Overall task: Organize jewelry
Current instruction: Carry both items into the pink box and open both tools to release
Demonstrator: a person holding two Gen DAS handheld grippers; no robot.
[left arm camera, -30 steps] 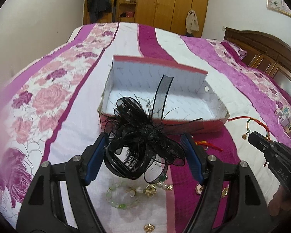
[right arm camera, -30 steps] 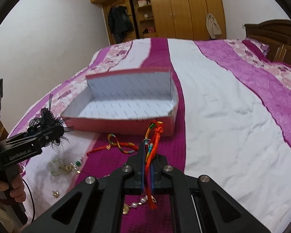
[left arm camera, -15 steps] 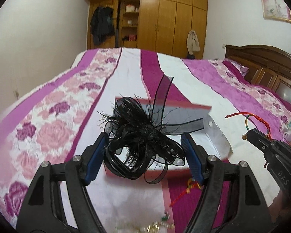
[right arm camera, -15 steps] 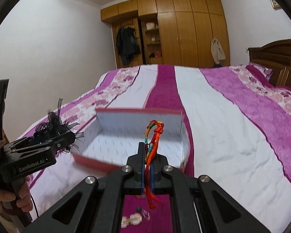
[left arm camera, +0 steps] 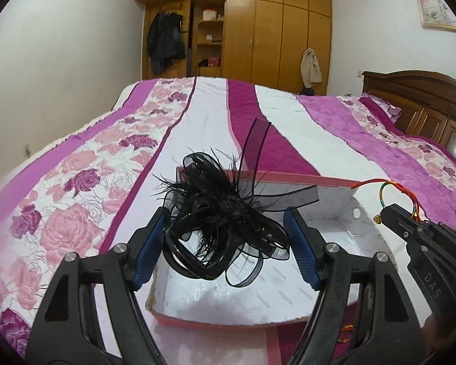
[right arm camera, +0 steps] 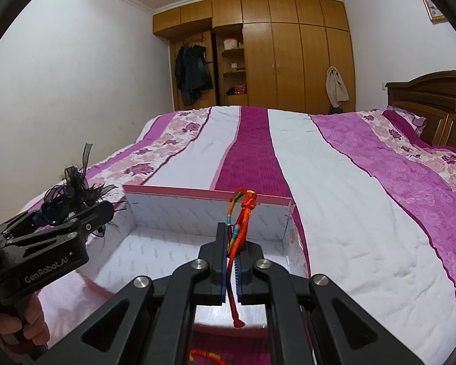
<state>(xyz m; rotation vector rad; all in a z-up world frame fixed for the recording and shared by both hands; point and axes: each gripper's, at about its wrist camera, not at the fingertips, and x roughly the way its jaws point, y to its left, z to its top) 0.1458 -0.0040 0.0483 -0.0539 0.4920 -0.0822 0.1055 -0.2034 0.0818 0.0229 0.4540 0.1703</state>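
Note:
My left gripper (left arm camera: 228,240) is shut on a black feather hair comb (left arm camera: 225,222) and holds it above the near left part of a pink box with a white inside (left arm camera: 334,231). My right gripper (right arm camera: 231,261) is shut on a red and multicolour cord bracelet (right arm camera: 240,222), held above the same box (right arm camera: 203,210). The right gripper also shows at the right of the left wrist view (left arm camera: 410,231), and the left gripper at the left of the right wrist view (right arm camera: 60,225).
The box lies on a bed with a pink, purple and white striped cover (right arm camera: 364,197). A red cord piece (right arm camera: 203,357) lies on the cover in front of the box. A wooden headboard (right arm camera: 434,106) stands at the right, wardrobes (right arm camera: 288,60) behind.
Both grippers have risen and moved forward from the loose jewelry to above the box, each keeping its item. The beads and trinkets on the cover have dropped out of view.

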